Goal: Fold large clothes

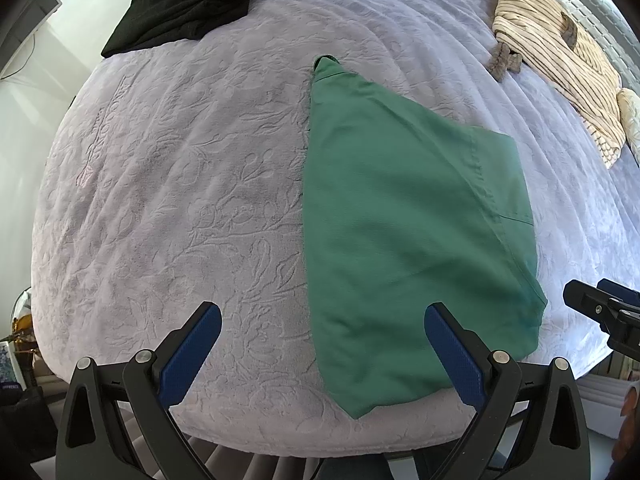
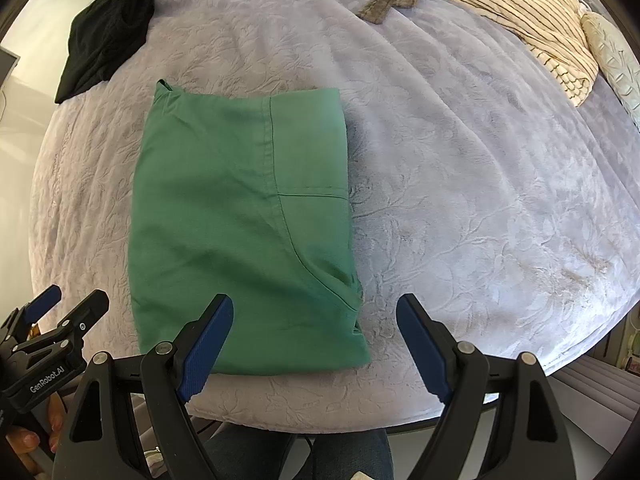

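The green garment [image 2: 244, 232] lies folded on the bed [image 2: 480, 200]: soft, limp; best pinched at its near corners. Left gripper [image 1: 322, 354] and right gripper [image 2: 314, 344] both gape, empty.

Your left gripper [image 1: 322, 334] hangs with jaws wide, empty, above the folded green garment [image 1: 404, 224] lying flat on the bed [image 1: 180, 184].

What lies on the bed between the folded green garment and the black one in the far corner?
Nothing but bare lavender bedspread lies between the green garment and the black garment; the right wrist view shows it best.
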{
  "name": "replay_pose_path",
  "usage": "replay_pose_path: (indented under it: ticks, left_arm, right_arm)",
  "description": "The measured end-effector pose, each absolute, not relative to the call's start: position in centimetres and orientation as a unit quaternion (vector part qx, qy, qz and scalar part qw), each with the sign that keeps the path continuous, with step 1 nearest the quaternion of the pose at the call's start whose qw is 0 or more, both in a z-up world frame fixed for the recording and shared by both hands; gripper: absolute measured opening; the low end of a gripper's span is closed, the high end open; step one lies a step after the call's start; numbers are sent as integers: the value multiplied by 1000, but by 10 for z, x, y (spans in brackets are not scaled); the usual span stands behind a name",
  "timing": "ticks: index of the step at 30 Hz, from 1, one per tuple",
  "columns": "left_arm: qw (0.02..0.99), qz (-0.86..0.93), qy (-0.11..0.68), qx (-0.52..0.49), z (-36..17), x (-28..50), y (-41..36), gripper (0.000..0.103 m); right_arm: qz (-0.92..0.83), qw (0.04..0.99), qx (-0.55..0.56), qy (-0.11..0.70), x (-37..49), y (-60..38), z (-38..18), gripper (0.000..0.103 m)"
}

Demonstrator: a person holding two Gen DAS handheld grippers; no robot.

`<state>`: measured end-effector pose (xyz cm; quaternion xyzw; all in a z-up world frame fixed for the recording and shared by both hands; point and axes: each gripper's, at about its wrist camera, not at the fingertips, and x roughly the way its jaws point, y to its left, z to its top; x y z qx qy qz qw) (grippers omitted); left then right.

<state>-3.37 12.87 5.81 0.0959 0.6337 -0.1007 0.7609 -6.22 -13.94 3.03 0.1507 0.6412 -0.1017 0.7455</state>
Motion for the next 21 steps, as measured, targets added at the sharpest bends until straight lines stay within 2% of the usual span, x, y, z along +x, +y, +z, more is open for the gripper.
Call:
replay_pose_path:
  ticks: [21]
  left_arm:
    - [760, -97, 635, 97, 56, -33, 128, 102]
  right_arm:
    - [-100, 744, 151, 643, -59, -139, 28, 86]
